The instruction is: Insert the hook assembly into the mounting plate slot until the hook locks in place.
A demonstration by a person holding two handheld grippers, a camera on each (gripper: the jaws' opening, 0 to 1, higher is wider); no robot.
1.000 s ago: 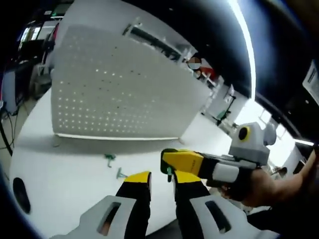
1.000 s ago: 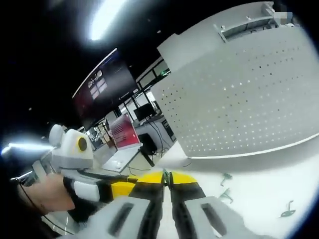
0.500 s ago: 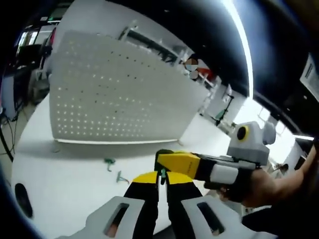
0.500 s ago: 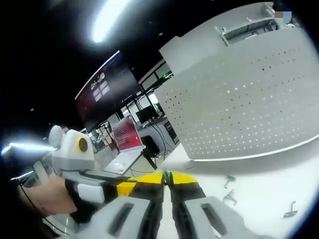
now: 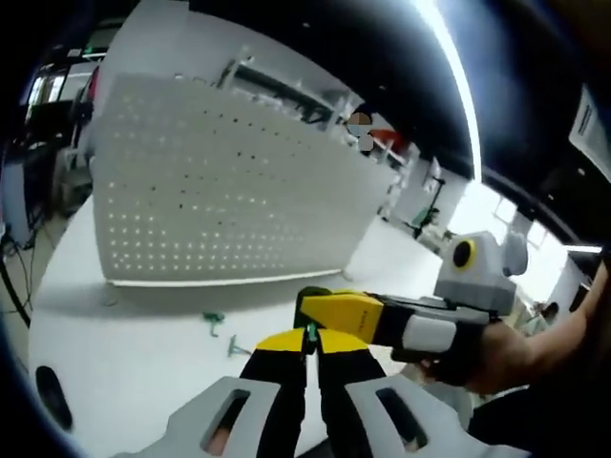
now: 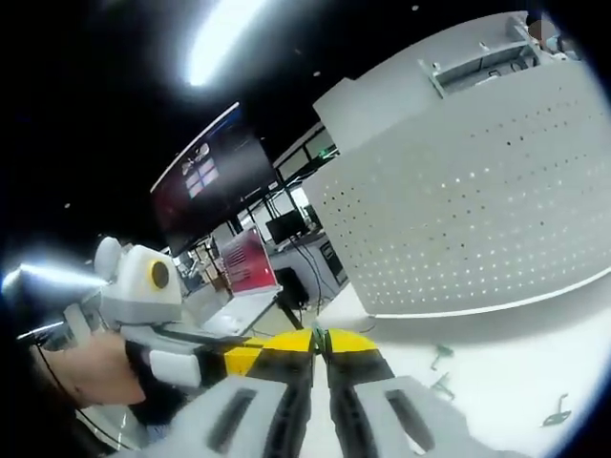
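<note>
Closing since a second ago, the left gripper (image 5: 308,336) now pinches the small green hook (image 5: 309,331) together with the right gripper (image 6: 320,341), apparently both clamped on it. Ahead, beyond the tips, stands the pegboard plate (image 5: 220,191), upright on the table (image 5: 124,334); spare hooks (image 5: 224,334) lie between.

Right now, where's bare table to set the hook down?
Free: the white table left of the loose green hooks, below the pegboard. Crowded: where the left gripper and right gripper meet on one green hook.
</note>
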